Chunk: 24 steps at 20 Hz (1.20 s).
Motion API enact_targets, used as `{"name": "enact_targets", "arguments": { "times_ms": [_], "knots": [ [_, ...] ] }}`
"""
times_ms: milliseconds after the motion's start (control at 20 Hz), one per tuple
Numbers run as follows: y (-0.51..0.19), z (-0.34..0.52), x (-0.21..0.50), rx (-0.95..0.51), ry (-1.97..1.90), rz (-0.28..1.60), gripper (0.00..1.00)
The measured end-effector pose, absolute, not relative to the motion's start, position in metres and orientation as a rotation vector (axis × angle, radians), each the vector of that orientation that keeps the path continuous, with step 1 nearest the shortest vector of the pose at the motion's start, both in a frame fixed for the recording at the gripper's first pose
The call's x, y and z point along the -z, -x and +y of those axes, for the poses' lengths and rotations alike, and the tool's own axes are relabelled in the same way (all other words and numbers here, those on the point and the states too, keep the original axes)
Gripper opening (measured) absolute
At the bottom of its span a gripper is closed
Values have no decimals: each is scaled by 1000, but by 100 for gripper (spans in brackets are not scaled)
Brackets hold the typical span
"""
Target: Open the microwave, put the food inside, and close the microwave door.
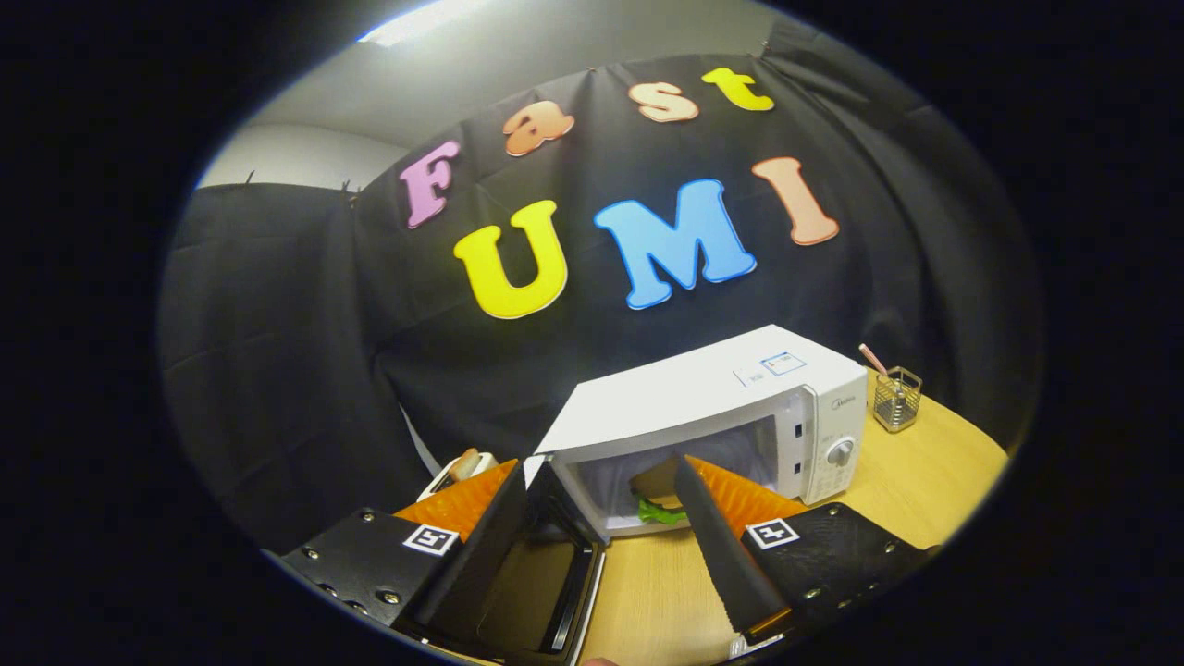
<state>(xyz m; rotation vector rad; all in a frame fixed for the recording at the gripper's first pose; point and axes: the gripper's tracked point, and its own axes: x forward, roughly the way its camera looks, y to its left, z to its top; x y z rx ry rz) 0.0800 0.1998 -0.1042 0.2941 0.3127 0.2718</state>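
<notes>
Wood-coloured table (925,481) sat in the lower right of the frame. On it stood a white microwave (712,388), door (536,573) swung open. Its labels were too small to read. Food (659,499) lay inside, just ahead of the gripper (597,472), whose fingers were spread apart, holding nothing.

A ceiling light (421,23) glares overhead — the booth's cloth stays dim, edges bending with fisheye warp, and focus holds sharp.

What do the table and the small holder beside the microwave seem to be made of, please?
Table: light wood or wood-look laminate, matte, with faint grain lines. Holder: likely metal wire mesh, shiny and see-through. The gripper fingers are open, holding nothing.
</notes>
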Motion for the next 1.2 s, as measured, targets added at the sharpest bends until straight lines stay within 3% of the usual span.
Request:
{"name": "enact_targets", "arguments": {
  "times_ms": [550, 650, 700, 800, 900, 1000, 1150, 1200],
  "knots": [
    [8, 326, 89, -654, -175, 276, 96],
    [24, 345, 88, -713, -179, 266, 86],
    [33, 352, 87, -735, -177, 262, 73],
    [49, 371, 95, -799, -158, 283, 58],
    [61, 389, 100, -823, -148, 312, 54],
    [73, 403, 113, -861, -151, 342, 16],
    [100, 425, 138, -957, -123, 423, 17],
    [101, 421, 147, -922, -102, 427, 8]
  ]
}}
